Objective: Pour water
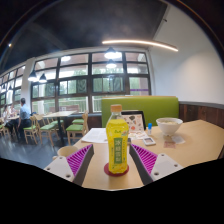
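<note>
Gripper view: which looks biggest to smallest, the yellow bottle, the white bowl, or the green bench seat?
1. Green bench seat, widest though farthest off.
2. Yellow bottle, standing between the open gripper fingers; its nearness to the camera inflates it.
3. White bowl, on the table beyond the fingers.

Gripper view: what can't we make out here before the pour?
- Bottle between the fingers: whether the pads press on it, hidden by the bottle itself.
- Bottle's label text: too small.
- White bowl beyond the fingers: contents hidden by its rim.
- Cup by the left finger: partly covered by it, contents unseen.
- Papers behind the bottle: partly covered, print too small.
- Person at the far tables: too small.
</note>
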`<state>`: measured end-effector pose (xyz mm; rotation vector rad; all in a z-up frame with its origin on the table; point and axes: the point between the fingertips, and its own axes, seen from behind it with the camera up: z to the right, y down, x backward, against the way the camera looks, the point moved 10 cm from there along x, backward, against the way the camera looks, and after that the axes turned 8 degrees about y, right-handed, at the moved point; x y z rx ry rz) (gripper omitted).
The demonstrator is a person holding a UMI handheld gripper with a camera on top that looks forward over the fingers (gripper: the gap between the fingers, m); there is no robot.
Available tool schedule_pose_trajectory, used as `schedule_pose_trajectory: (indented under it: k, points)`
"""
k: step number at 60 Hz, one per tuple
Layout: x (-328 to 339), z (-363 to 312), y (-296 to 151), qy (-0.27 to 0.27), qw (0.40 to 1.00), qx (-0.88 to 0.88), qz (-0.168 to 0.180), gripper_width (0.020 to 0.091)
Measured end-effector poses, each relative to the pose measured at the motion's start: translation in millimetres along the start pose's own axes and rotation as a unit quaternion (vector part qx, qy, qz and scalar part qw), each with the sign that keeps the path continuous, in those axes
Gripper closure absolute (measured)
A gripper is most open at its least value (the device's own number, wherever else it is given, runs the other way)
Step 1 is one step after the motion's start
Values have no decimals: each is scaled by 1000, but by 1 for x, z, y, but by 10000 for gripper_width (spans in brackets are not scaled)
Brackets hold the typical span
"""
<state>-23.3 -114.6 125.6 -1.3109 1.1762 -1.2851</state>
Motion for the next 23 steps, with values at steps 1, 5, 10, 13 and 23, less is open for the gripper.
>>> schedule_pose_trajectory:
  k: [1, 5, 10, 13, 23]
  points:
    - [9, 0, -1, 0, 1000, 0, 0, 283]
    - [35, -3, -1, -1, 1000, 3, 0, 283]
    - [75, -9, -2, -1, 1000, 7, -8, 284]
    - [95, -14, 2, -5, 1000, 8, -10, 283]
    - [148, -27, 12, -25, 1000, -5, -16, 289]
